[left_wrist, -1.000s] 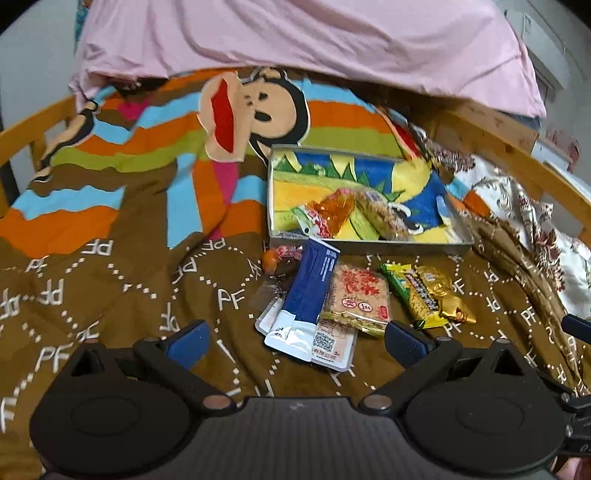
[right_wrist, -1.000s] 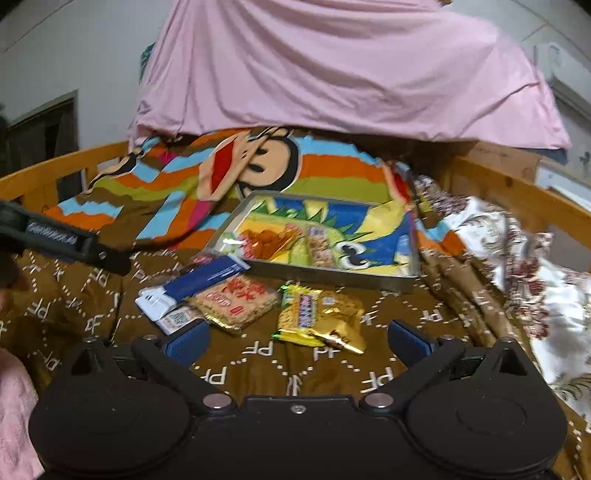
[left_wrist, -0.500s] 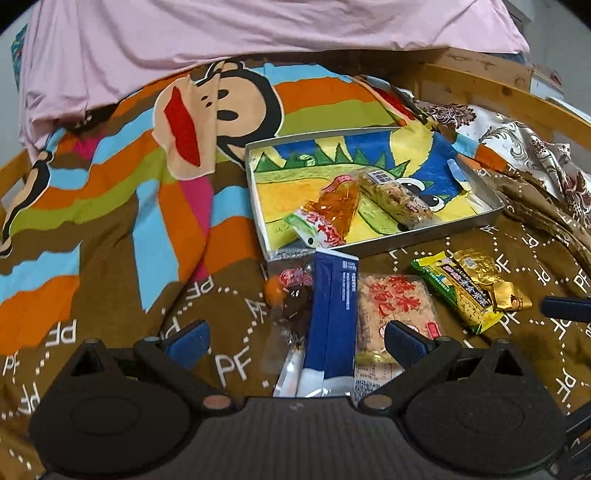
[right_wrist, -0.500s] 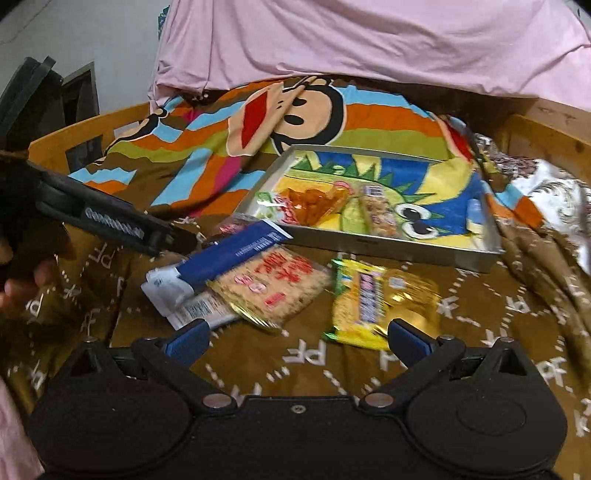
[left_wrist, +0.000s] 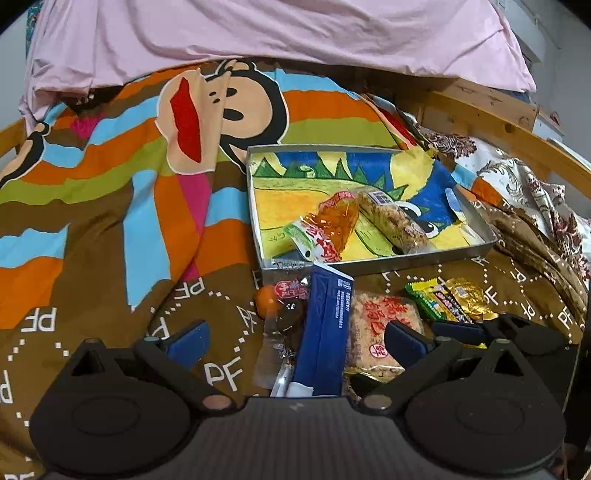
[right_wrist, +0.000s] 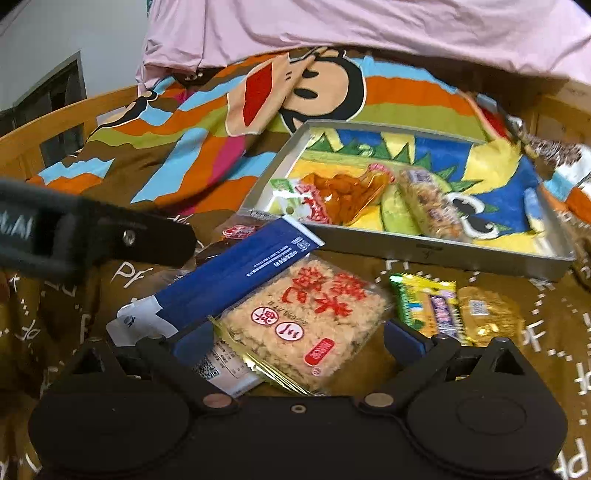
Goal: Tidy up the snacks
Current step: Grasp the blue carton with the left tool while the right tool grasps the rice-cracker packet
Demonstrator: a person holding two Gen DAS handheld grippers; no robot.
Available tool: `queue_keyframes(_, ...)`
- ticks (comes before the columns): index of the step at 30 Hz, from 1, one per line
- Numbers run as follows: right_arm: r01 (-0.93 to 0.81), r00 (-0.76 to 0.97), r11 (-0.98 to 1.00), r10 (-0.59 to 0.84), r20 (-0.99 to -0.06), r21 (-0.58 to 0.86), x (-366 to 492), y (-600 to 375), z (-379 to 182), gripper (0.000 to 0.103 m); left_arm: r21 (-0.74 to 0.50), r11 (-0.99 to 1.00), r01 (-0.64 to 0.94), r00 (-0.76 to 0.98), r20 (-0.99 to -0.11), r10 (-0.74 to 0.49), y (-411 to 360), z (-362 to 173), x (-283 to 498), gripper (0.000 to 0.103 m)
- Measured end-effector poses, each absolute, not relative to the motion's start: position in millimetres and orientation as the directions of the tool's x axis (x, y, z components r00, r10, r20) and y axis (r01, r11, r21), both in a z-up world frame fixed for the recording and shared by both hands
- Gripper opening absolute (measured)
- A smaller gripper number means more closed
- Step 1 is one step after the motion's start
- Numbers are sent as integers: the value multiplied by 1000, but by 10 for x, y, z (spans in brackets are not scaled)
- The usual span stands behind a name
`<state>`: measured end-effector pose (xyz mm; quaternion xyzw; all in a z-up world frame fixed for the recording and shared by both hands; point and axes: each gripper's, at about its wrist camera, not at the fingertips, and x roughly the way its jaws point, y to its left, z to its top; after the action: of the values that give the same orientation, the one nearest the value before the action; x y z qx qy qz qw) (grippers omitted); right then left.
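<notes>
Lying on a bed (left_wrist: pixel 92 280) under a brown striped monkey blanket (left_wrist: pixel 221 107), pink sheet (left_wrist: pixel 258 29) behind, wooden rail (left_wrist: pixel 498 122) around. Resting loose just ahead of the tray (right_wrist: pixel 424 251): rice cracker pack (right_wrist: pixel 306 325), blue packet (right_wrist: pixel 236 273), yellow-green snack (right_wrist: pixel 424 306). Now sitting lower and nearer than a second ago, right claw (right_wrist: pixel 299 341) spread, narrowing slightly, straddling the rice cracker pack without pressing it. Left claw (left_wrist: pixel 295 339) spread over the blue packet, its black finger crossing left of the right claw.
</notes>
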<state>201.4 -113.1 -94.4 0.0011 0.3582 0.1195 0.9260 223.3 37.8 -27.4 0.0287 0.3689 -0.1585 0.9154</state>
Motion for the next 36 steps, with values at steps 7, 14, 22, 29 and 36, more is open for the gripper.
queue_keyframes(7, -246, 691, 966, 233, -685, 81, 1914, -1227, -955, 78, -101, 925, 367, 636, -698, -329, 384, -361, 2266, 90)
queue_keyframes(14, -224, 664, 975, 161, -731, 11, 1710, -1466, -872, 61, -89, 907, 411, 620, -702, -350, 306, -414, 2265, 82)
queue_keyframes(22, -257, 710, 963, 243, -661, 79, 1717, -1399, -832, 86, -90, 893, 442, 594, -717, -366, 239, -462, 2287, 62)
queue_keyframes(29, -230, 725, 969, 229, -650, 85, 2003, -1267, -965, 91, -98, 889, 448, 578, -726, -372, 213, -509, 2317, 60)
queue_keyframes(36, -233, 701, 972, 199, -685, 45, 1909, -1291, -952, 78, -72, 889, 452, 570, -743, -350, 168, -574, 2349, 58)
